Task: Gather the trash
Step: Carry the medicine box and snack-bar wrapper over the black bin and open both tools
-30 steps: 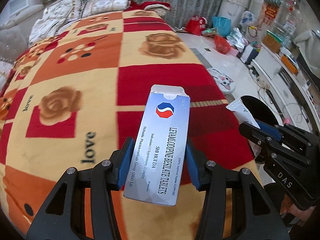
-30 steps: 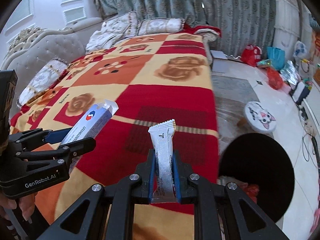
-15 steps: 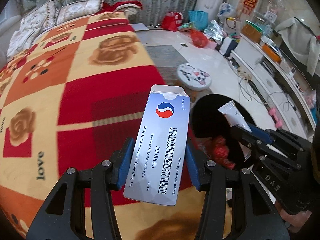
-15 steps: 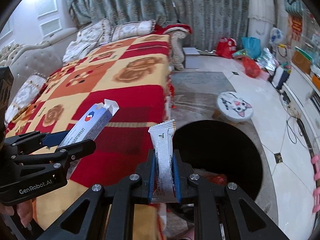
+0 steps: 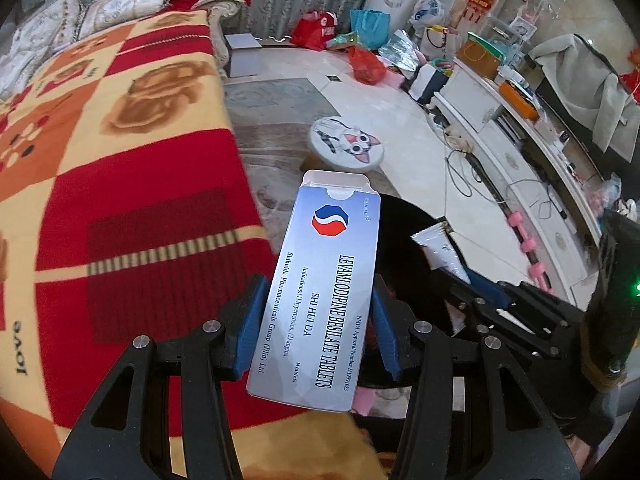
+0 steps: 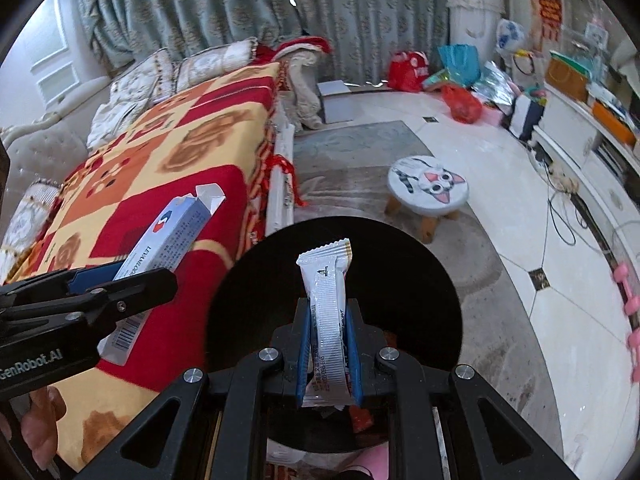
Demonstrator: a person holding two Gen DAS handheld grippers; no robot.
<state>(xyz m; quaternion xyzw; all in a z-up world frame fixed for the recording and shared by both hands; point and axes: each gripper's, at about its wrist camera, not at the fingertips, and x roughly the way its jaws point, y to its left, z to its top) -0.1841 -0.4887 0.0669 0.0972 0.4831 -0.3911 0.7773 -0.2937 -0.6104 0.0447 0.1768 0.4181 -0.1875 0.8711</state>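
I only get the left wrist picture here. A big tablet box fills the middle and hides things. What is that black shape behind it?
Observer: A round black bin, open at the top, standing on the floor beside the blanket-covered sofa.
Operator: Is anything in it?
Observer: Yes, something red lies at the bottom.
Operator: And that white packet on my right?
Observer: A sealed sachet, upright in the right gripper, in front of the bin's opening.
Operator: And my box?
Observer: The tablet box in the left gripper appears over the blanket.

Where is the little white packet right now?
The white packet is pinched upright in the right claw, over the black trash bin, beside the blanket-covered sofa.
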